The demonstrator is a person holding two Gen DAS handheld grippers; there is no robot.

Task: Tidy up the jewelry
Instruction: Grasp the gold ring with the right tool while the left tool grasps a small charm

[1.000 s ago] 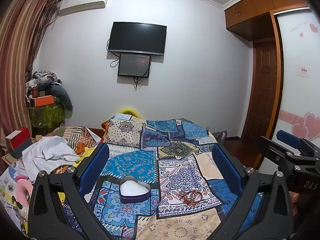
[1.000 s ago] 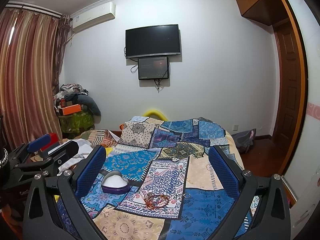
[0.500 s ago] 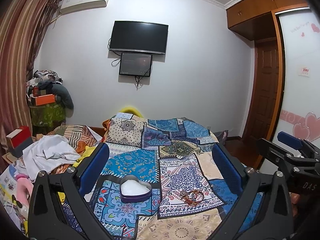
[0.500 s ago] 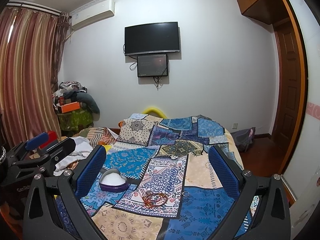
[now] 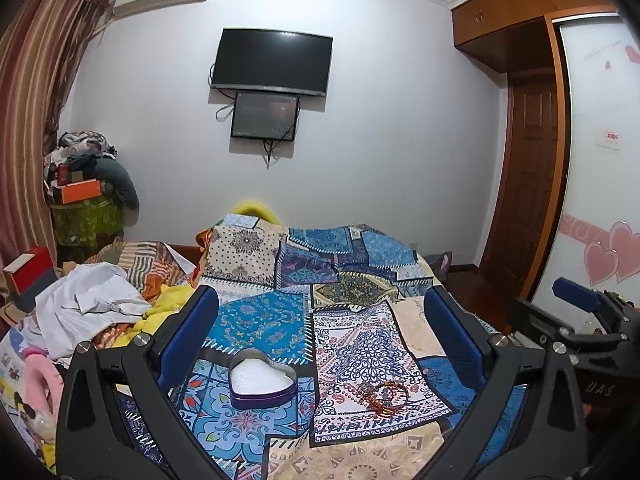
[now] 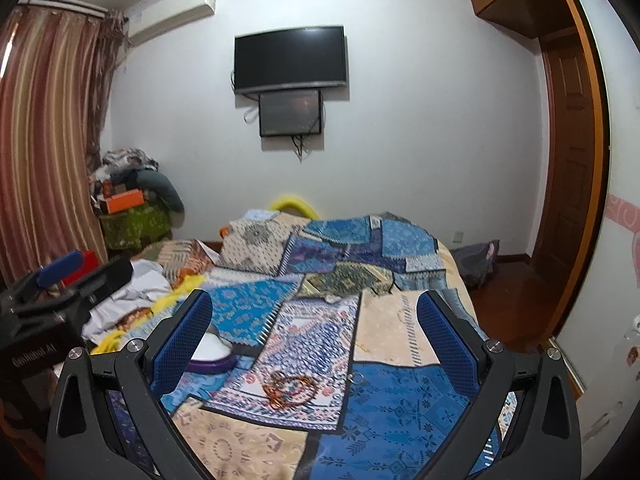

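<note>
A heart-shaped purple tin [image 5: 262, 384] with white lining lies open on the patchwork bedspread [image 5: 280, 320]. A small heap of red and gold bracelets [image 5: 383, 394] lies to its right. My left gripper [image 5: 320, 340] is open and empty above both. My right gripper [image 6: 314, 336] is open and empty over the bracelets [image 6: 290, 386]; a small ring [image 6: 356, 378] lies beside them. The tin [image 6: 210, 356] is partly hidden behind my right gripper's left finger [image 6: 182, 340]. Each gripper shows at the edge of the other's view.
A pile of white and yellow clothes [image 5: 96, 304] lies on the bed's left side. A cluttered stand [image 5: 86, 200] and curtain [image 5: 36, 100] are at far left. A wardrobe and door [image 5: 532, 184] are at right. A TV [image 5: 272, 62] hangs on the far wall.
Both grippers have moved slightly forward and lower toward the bed; the tin and bracelets sit closer in view. The right view tilted a little. Nothing was taken hold of.
</note>
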